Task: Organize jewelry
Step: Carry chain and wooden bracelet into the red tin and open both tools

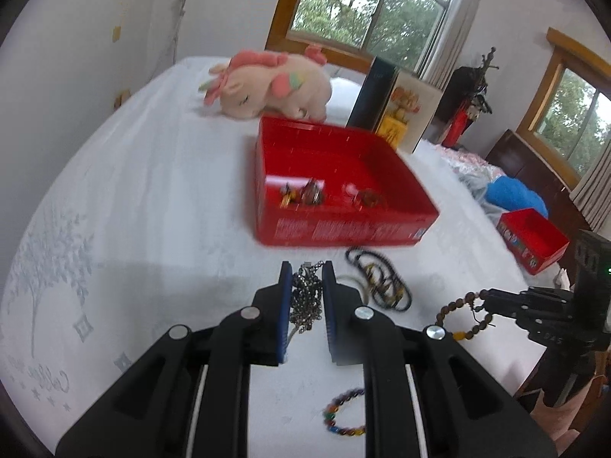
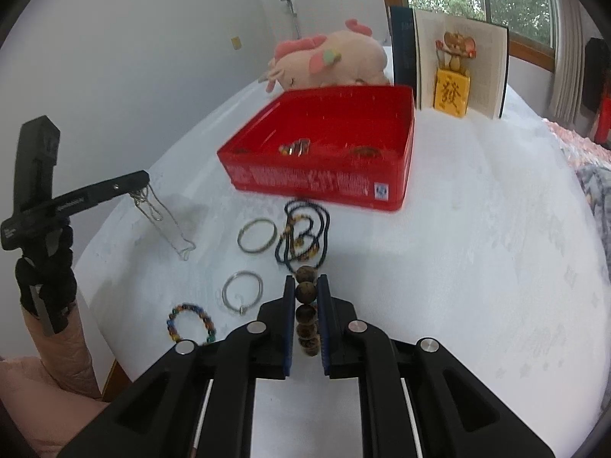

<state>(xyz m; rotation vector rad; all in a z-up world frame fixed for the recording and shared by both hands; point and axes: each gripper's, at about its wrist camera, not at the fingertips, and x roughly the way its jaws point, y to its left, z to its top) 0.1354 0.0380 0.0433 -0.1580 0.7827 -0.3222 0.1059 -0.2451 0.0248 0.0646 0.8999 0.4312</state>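
Left gripper (image 1: pixel 306 273): pinches the silver chain (image 1: pixel 305 297), lifting it clear to carry.
Right gripper (image 2: pixel 306 286): clamps the wooden bead bracelet (image 2: pixel 306 305) likewise.
Red box (image 1: pixel 343 229): far side, holding sorted pieces.
Loose bangles (image 2: pixel 256 236): near the box, waiting.

Box (image 2: pixel 324 187): red, white print on near wall. Bedsheet (image 2: pixel 477 229): white, grey tree pattern. Plush toy (image 1: pixel 275 84): pink. Bead bracelet (image 2: pixel 191 324): multicoloured. Claw pads (image 2: pixel 324 324): blue.
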